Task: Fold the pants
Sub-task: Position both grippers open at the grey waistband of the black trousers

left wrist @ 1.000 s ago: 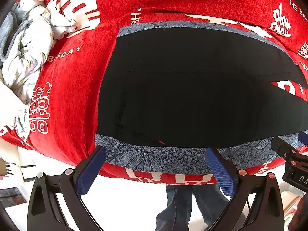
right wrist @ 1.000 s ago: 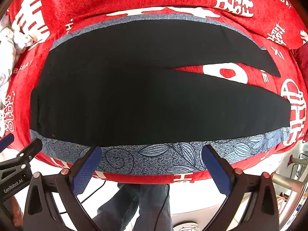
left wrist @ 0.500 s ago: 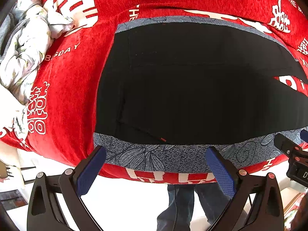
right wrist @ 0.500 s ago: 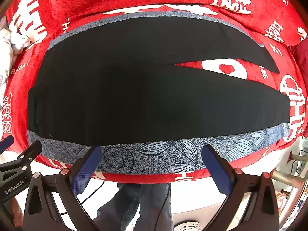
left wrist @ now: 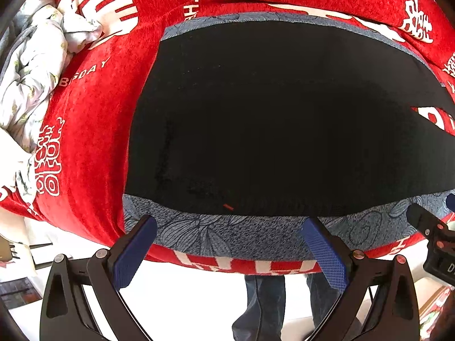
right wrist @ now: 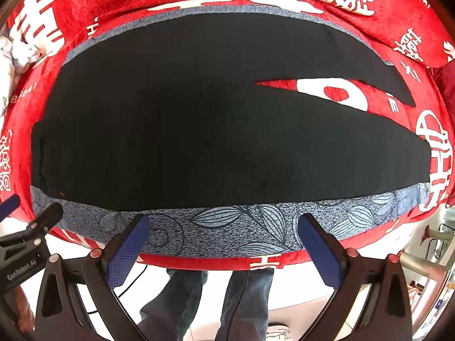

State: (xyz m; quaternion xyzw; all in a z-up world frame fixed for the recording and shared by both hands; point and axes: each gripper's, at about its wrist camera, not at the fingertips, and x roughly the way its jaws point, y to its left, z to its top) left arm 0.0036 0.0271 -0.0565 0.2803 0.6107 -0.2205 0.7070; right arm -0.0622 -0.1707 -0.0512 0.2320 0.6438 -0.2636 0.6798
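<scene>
Left gripper [left wrist: 227, 233]: jaws spread wide, nothing between them. Blue ribbed pads [left wrist: 324, 251] face inward on black finger arms that splay outward from the bottom of the view. Right gripper [right wrist: 223, 230]: same pose, jaws wide apart, empty, blue pads [right wrist: 126, 251] angled inward. Each gripper's tip shows at the edge of the other's view, so the two are held side by side, well apart. Person's legs [right wrist: 204, 304] in dark jeans stand below, between the fingers.
</scene>
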